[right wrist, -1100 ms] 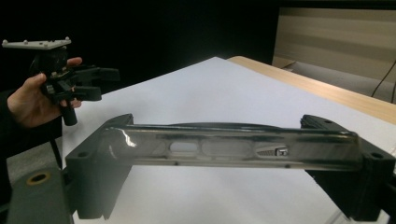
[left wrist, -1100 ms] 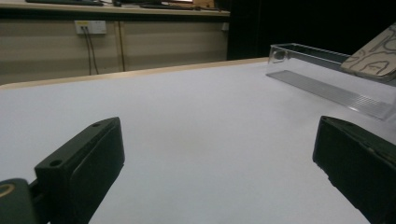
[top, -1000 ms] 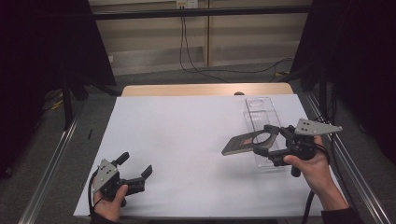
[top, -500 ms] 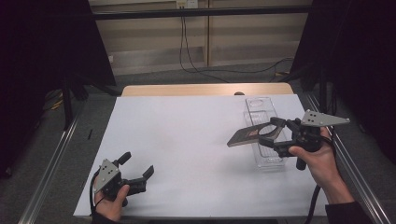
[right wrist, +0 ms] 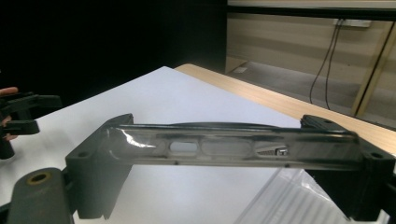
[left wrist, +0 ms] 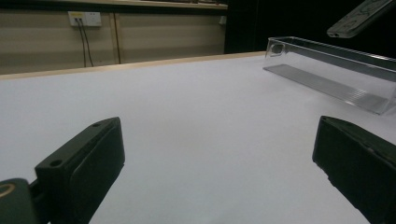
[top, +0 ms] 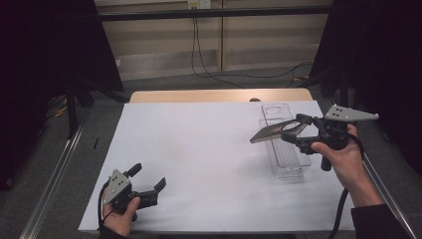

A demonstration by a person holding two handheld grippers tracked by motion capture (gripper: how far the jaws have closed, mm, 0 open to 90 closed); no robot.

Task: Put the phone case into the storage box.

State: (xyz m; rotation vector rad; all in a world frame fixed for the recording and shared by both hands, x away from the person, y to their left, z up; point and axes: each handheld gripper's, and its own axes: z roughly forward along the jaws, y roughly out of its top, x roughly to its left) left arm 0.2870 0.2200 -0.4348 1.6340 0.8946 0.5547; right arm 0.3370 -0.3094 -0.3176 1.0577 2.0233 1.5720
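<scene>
The person's right hand (top: pixel 348 157) holds the right gripper (top: pixel 293 132) raised above the right part of the table, its grey three-cornered plate (top: pixel 350 114) uppermost and its jaws pointing left. The 2 jaws are clamped on a flat dark lid (top: pixel 271 132), which hangs tilted in the air over the clear box (top: pixel 283 149); in the right gripper view the lid (right wrist: pixel 233 147) spans from one jaw to the other, glossy, with small cut-outs along its length. The left hand (top: pixel 118 219) rests low at the near left corner, and the left gripper (top: pixel 149 183) has its jaws spread wide with nothing between them. The clear box is long, narrow and see-through, lying on the white sheet (top: pixel 199 159) well apart from the left gripper. The sheet covers a wooden table (top: pixel 214 94). Behind it are a pale panelled wall (top: pixel 164 55), a hanging cable (top: pixel 196 45) and black curtains (top: pixel 378 59) at both sides.
</scene>
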